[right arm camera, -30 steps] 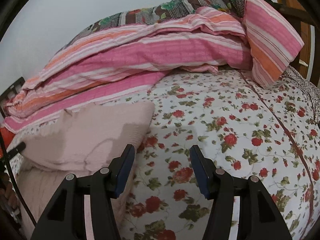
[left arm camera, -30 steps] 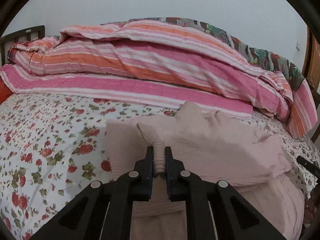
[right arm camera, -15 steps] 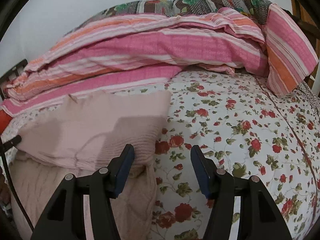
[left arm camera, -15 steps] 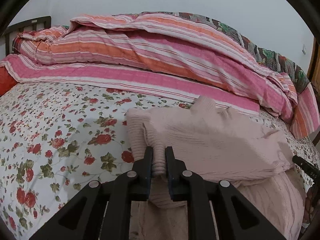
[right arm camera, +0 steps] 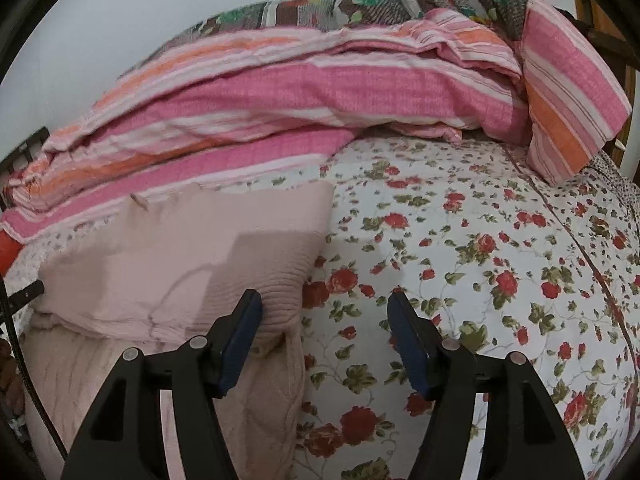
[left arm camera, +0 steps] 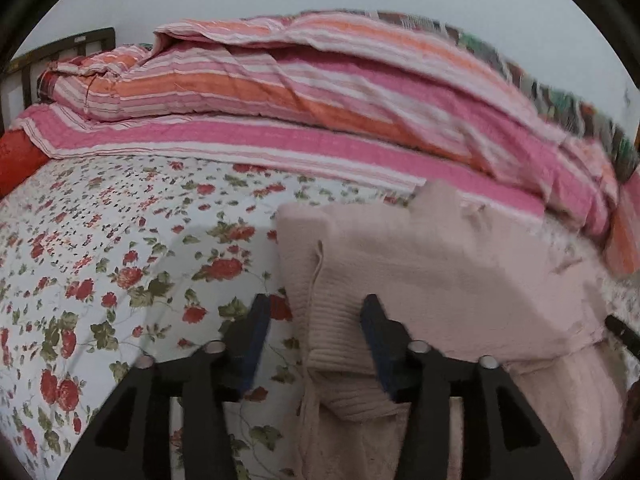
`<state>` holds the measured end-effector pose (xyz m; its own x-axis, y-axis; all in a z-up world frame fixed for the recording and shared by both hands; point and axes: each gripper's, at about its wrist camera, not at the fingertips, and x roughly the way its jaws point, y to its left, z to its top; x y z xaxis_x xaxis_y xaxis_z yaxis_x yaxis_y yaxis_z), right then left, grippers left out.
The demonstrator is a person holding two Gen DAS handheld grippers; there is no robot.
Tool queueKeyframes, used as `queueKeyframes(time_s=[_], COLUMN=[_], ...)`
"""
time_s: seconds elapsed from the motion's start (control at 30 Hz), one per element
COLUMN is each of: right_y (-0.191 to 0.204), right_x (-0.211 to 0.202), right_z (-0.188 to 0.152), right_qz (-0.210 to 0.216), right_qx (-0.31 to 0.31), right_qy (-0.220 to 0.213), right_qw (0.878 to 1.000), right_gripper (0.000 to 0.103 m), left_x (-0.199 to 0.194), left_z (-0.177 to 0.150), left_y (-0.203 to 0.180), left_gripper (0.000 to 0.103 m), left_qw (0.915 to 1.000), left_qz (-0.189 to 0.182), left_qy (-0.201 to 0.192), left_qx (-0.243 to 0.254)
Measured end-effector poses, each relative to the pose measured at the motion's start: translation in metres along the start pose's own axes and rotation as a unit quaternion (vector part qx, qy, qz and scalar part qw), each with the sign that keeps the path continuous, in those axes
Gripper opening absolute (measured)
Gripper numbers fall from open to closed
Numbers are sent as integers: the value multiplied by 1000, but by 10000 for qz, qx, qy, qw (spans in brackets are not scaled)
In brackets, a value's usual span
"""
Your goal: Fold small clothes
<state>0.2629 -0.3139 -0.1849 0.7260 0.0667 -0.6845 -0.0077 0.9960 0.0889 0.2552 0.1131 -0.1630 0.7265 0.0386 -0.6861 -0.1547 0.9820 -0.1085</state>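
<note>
A pale pink knit garment (left arm camera: 432,272) lies folded on the floral bedsheet (left arm camera: 100,260). It rests on a second pale pink piece (left arm camera: 560,408) below it. My left gripper (left arm camera: 314,330) is open; the garment's ribbed left edge (left arm camera: 336,320) lies loose between its fingers. In the right wrist view the same garment (right arm camera: 180,256) lies at left. My right gripper (right arm camera: 324,316) is open and empty, its left finger (right arm camera: 240,332) against the garment's right corner.
A pile of pink and orange striped quilts (left arm camera: 320,96) runs along the far side of the bed by the wall, with a patterned blanket (right arm camera: 380,4) on top. A dark bed frame (left arm camera: 60,52) stands at far left. Floral sheet (right arm camera: 500,260) spreads to the right.
My left gripper has opened and let go of the garment's ribbed edge, which now lies flat on the fold. Both cameras have drifted slightly; the right gripper stayed open.
</note>
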Motion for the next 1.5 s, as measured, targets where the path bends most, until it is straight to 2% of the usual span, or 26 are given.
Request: queueKeyframes(time_s=[0.13, 0.4, 0.47, 0.53, 0.63, 0.73, 0.83, 0.93, 1.0, 1.17, 1.27, 1.4, 1.5], right_y=[4, 3, 1, 1, 2, 0, -2, -3, -4, -10, -15, -22, -28], right_x=[-2, -15, -24, -35, -62, -82, -103, -128, -141, -172, -186, -208, -212], right_z=[-2, -2, 1, 5, 9, 9, 6, 1, -2, -19, -33, -58, -79], right_qz=[-9, 158, 208, 201, -101, 23, -96, -53, -53, 86, -95, -699, -599], right_qx=[-105, -74, 32, 80, 147, 239, 198, 38, 1, -69, -121, -274, -408], right_qy=[-19, -106, -158, -345, -780, -954, -1078, -1239, -1232, -1138, -1036, -1037, -867], right_qw=[9999, 9998, 9997, 9992, 9968, 9951, 9939, 9923, 9924, 9934, 9945, 9918, 9936], right_gripper=[64, 64, 59, 58, 58, 60, 60, 67, 76, 81, 82, 82, 82], left_x=[2, -3, -7, -12, -23, -34, -51, -75, -94, -134, -153, -170, -178], left_z=[-3, -4, -4, -5, -7, -10, -14, -14, -15, -22, -34, -59, -84], left_y=[-4, -3, -2, -2, -3, -4, -10, -12, -10, 2, 3, 6, 7], left_gripper=[53, 53, 53, 53, 53, 52, 52, 52, 52, 52, 52, 52, 52], left_qw=[9999, 10000, 9999, 9997, 9991, 9983, 9974, 9962, 9956, 9952, 9954, 9949, 9961], left_qz=[58, -71, -109, -165, -194, -382, -423, -451, -519, -741, -774, -952, -846], left_qy=[49, -41, -86, -184, -362, -401, -457, -542, -629, -618, -550, -306, -216], left_qx=[110, 38, 12, 28, 118, 206, 374, 507, 457, 135, 152, 126, 120])
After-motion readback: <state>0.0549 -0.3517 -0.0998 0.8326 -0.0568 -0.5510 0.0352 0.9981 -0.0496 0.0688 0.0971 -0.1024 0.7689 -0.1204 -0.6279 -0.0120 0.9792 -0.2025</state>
